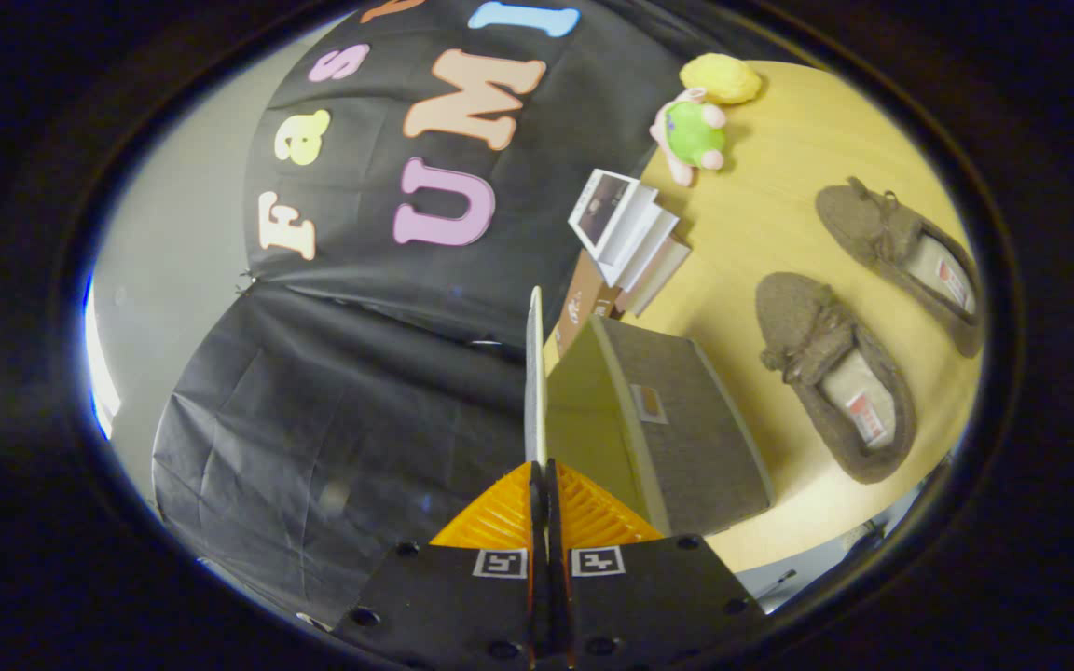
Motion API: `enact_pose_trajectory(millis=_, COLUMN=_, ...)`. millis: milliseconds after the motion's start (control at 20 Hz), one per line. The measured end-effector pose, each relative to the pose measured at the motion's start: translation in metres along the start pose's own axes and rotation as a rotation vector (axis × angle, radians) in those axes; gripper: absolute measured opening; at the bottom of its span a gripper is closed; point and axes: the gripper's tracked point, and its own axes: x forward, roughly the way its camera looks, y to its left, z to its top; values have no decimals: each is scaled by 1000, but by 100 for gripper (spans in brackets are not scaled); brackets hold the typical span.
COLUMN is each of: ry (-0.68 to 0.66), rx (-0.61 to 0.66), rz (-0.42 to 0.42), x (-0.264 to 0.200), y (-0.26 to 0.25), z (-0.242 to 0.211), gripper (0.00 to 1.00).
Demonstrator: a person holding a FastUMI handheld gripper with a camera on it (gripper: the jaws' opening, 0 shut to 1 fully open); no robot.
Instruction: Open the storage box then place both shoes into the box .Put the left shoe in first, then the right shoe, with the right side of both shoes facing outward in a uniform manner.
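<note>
The gripper [542, 485] has its two orange ribbed fingers [500, 514] pressed together on the thin pale lid [534, 373] of the grey fabric storage box [677, 438], which runs edge-on straight ahead from between the fingertips; the view is rolled, so the light wooden surface [779, 205] appears tipped up beside the box. With the lid lifted like this the box looks open, its pale yellow-green inside wall showing just beside the lid, so the opening step seems close to done and the shoes are not yet in. Both brown felt moccasin-style shoes lie on the surface well apart from the fingers, beyond the box's grey outer wall: the nearer shoe [835, 373] sits just past the box, and the farther shoe [905, 261] lies beyond it toward the surface's far edge. Their long axes run roughly parallel to each other and slanted to the line of the fingers, toes pointing toward the back of the surface. Which is the left shoe I cannot tell. The next reach would have to release the lid and swing across the box to the shoes. A stack of white booklets [621, 228] and a green and pink plush toy [691, 135] lie farther back.
</note>
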Motion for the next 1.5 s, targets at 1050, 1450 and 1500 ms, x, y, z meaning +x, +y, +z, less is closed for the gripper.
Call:
enact_pose_trajectory(millis=1050, ry=296, rx=-292, rz=196, x=87, y=156, z=-160, gripper=7)
enact_pose_trajectory(millis=1450, ry=354, rx=-332, rz=141, x=107, y=139, z=-170, gripper=86)
enact_pose_trajectory(millis=1500, ry=351, rx=-353, rz=120, x=106, y=129, z=-163, gripper=99)
